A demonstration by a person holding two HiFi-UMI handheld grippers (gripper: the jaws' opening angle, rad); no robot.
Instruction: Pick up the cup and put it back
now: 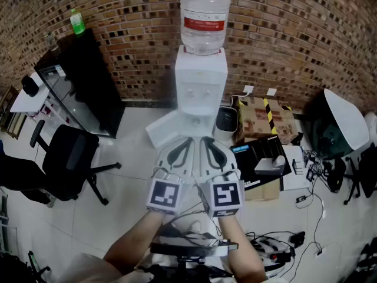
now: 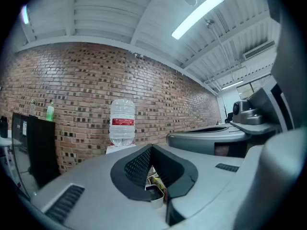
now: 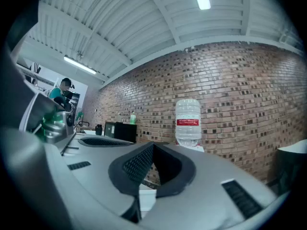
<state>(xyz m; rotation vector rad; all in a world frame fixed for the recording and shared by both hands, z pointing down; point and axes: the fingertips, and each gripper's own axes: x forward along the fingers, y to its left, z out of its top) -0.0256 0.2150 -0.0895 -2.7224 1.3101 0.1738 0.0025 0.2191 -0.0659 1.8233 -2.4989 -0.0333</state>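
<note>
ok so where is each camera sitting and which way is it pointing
Head view: on the person's head, looking steeply down at the water cooler; both arms, left claw and right claw show.
Left gripper view: rides the left claw, looking along its shut jaws toward the brick wall.
Right gripper view: rides the right claw, its shut jaws facing the same wall.
All three share the water bottle.
</note>
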